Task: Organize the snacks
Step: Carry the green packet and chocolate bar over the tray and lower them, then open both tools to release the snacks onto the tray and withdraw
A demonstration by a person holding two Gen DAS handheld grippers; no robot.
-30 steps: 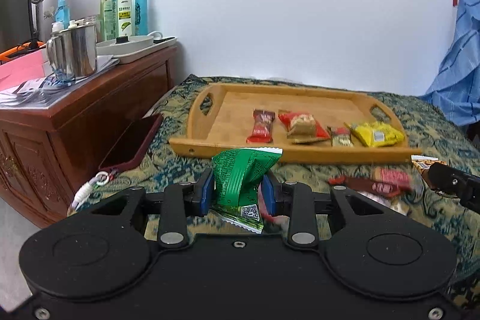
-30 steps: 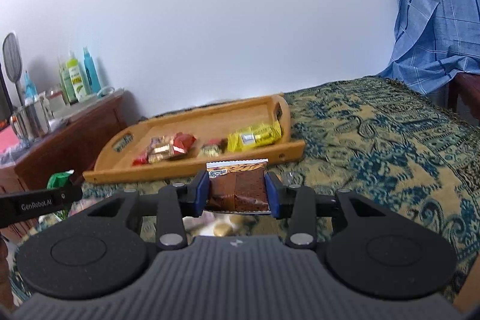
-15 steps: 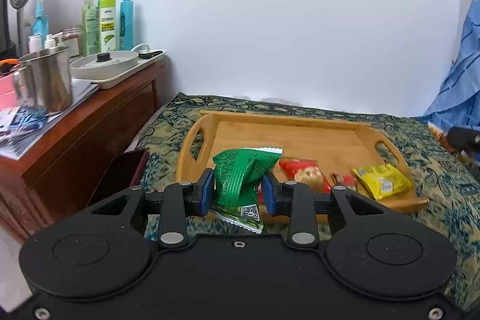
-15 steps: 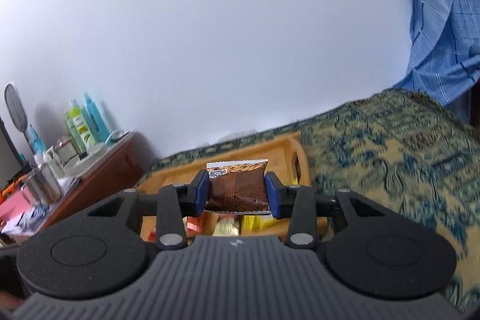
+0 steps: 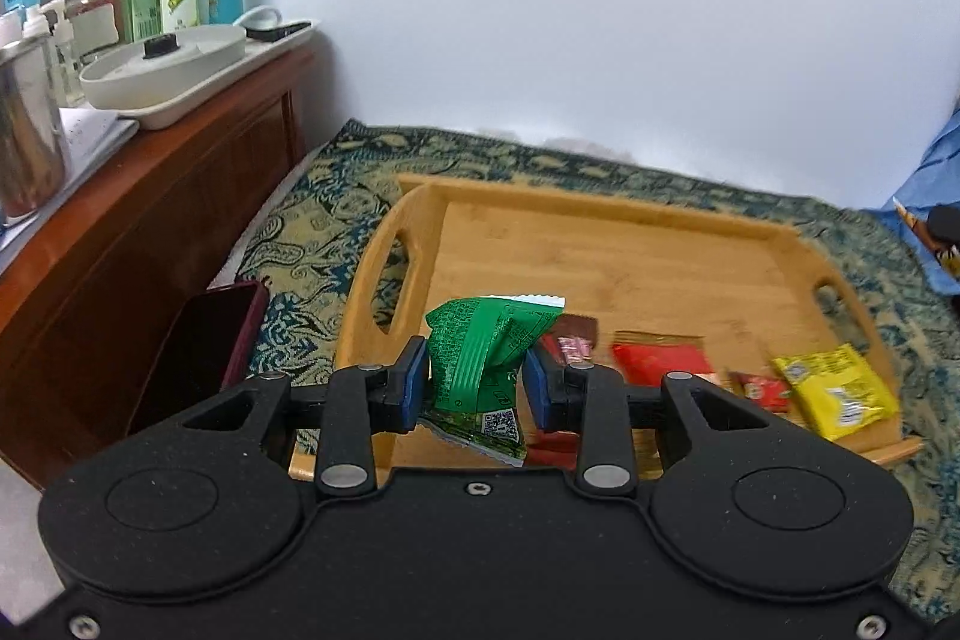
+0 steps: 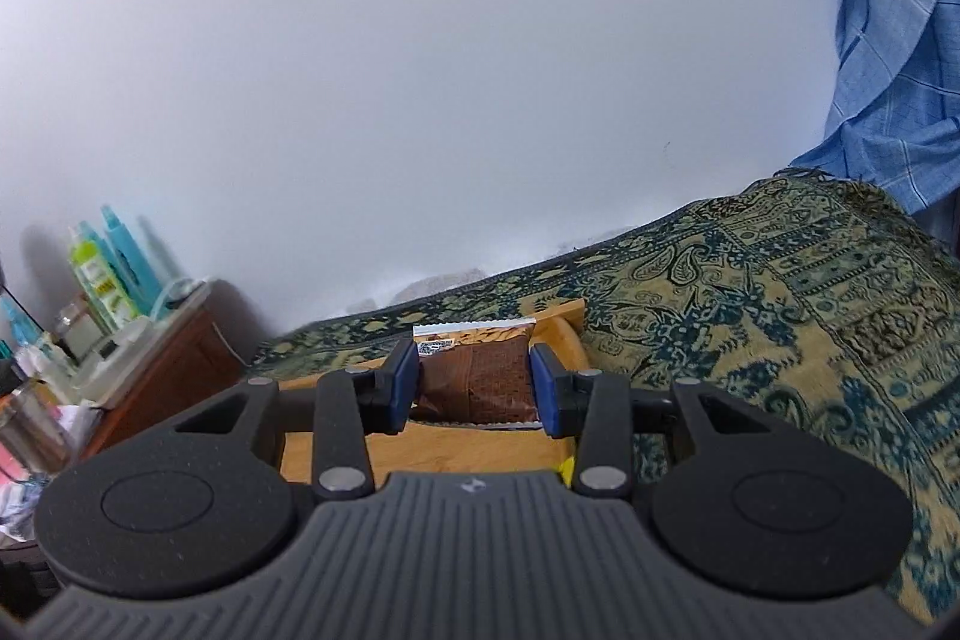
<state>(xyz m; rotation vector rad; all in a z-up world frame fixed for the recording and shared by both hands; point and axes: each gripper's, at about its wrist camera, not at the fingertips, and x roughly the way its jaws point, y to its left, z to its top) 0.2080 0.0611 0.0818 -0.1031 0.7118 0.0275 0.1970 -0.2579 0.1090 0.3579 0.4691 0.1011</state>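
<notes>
Both grippers have moved forward over the wooden tray. I see my left gripper clamping the green packet between its pads, and my right gripper clamping the brown packet.

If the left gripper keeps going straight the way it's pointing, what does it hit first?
Probably the wooden tray. The left gripper, shut on the green snack packet, aims down at the tray's floor near the red snack wrappers. Depth is hard to judge, so the wrappers might come first.
</notes>
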